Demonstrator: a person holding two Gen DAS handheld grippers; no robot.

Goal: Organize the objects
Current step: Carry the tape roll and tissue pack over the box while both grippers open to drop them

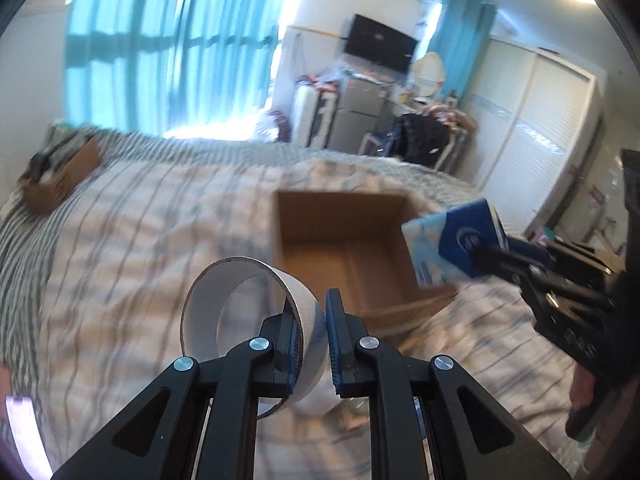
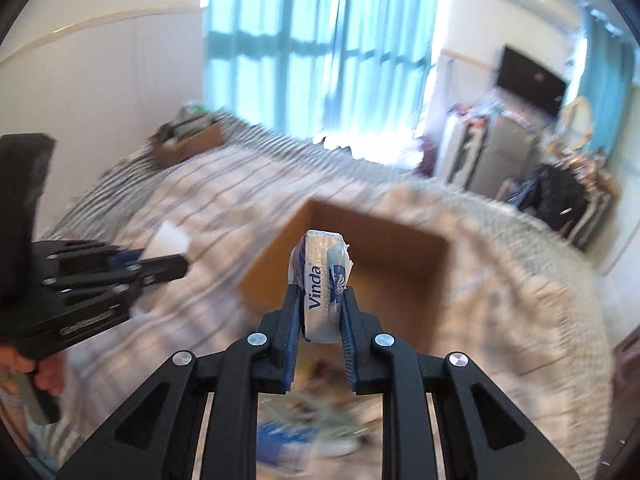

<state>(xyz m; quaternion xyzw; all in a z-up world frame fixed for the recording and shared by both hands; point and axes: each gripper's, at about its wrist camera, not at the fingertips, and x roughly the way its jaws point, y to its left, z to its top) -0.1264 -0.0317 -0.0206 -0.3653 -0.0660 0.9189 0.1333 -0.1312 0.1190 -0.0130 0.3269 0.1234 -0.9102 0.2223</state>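
- While raised over the bed [image 1: 120, 216], the left hand-held gripper [image 1: 312, 320] is clamped on a tape roll [image 1: 224, 320].
- Right hand-held gripper [image 2: 320, 300] is clamped on a tissue pack [image 2: 322, 276] above the open cardboard box [image 2: 404, 264].

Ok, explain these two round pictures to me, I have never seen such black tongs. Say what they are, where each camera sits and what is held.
There is no robot. A person holds one two-finger gripper in each hand, and a fisheye camera on each looks out along its fingers, hence the round, bent pictures. In the left wrist view, the left gripper pinches the wall of a tape roll. In the right wrist view, the right gripper clamps a Vinda tissue pack. Both hang above a bed with a striped cover, where an open cardboard box lies. A second box sits further back.
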